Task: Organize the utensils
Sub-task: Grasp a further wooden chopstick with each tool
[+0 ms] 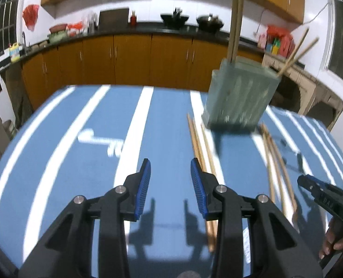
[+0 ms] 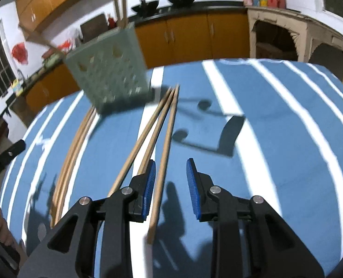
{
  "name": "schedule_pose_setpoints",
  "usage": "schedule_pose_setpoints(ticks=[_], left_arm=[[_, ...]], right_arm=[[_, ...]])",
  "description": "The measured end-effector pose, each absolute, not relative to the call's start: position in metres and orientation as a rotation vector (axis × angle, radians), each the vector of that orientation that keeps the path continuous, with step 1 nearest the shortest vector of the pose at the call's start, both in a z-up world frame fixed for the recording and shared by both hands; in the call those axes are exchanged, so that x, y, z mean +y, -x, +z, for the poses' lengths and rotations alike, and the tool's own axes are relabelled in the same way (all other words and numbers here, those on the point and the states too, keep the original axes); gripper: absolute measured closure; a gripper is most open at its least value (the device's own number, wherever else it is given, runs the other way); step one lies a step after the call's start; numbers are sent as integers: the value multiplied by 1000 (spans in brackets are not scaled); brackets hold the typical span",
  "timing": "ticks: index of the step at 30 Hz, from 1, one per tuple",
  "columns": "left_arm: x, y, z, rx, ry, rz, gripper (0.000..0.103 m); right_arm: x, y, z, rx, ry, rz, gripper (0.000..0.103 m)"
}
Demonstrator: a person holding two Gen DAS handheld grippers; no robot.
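Three loose wooden chopsticks (image 2: 158, 134) lay side by side on the blue striped tablecloth (image 2: 275, 120), fanning from a close bunch at the far end, just right of the pale green perforated holder (image 2: 111, 74), toward the near edge. The rightmost stick ran in between the fingers of the right gripper (image 2: 171, 178), close against the inner face of its left blue pad (image 2: 150, 180); the other two passed outside and to the left of that pad. Both pads stood spread apart with nothing pinched between them. A second bundle of chopsticks (image 2: 72, 159) lay to the left of the first, its far end reaching to the holder's base.

The holder stood on the far part of the table and already carried several sticks (image 1: 235, 23) upright and a pair leaning out to the right (image 1: 298, 48). In the left wrist view the left gripper (image 1: 170, 180) hovered over bare cloth, its fingers also parted and empty, with one bundle (image 1: 200, 148) just beside its right pad.

The step in hand looked like picking up a stick from the right-hand group. To do it well, the right gripper would want to centre on the single stick, or shift left to take in all three, drop until the pads bracket it against the cloth, and close near the middle of its length so it does not swing. Closing as it stood risked catching only the edge of the one stick and nudging its neighbours
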State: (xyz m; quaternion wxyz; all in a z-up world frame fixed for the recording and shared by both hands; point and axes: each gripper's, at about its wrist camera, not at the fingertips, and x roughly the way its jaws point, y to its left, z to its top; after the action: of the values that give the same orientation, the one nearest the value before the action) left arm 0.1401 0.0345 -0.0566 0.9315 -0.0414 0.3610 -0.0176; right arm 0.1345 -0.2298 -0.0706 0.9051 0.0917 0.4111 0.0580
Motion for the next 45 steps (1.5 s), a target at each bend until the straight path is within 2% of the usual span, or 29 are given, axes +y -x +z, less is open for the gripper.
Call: schedule_pose_setpoints(ticks=[7,10,12,14,21,26,34,38,45], left_arm=[[29,-143,-73,788,98,-54,66],[28,-147,-76,801,101,-67,67],[26,-149,-78,814,103,-79,67],[24,-150,-79,827,107,-92,67],[9,-152,-91,870,84,-158,68],[3,-154,-96,889,67,-172,76],[-5,-156,-102,909,44,-180,80],[-7,-159,-104,908,12,-143,95],[25,-180,-103,917,57,-47,95]], right_arm=[[-217,-137,-86,893,-125,103,76],[-214,-136,-88,887,-92,86,81],[-217,-136,-88,888,-93,73,91],[-221,-136,-88,890,-97,62,95],[-243,-137,-87,890,-147,-11,95],[-241,-138,-88,887,-130,-14,95],[-242,-137,-87,887,-133,-11,95],[-243,-137,-87,887,-125,-10,95],[-260,-142,-87,882,-158,-57,95]])
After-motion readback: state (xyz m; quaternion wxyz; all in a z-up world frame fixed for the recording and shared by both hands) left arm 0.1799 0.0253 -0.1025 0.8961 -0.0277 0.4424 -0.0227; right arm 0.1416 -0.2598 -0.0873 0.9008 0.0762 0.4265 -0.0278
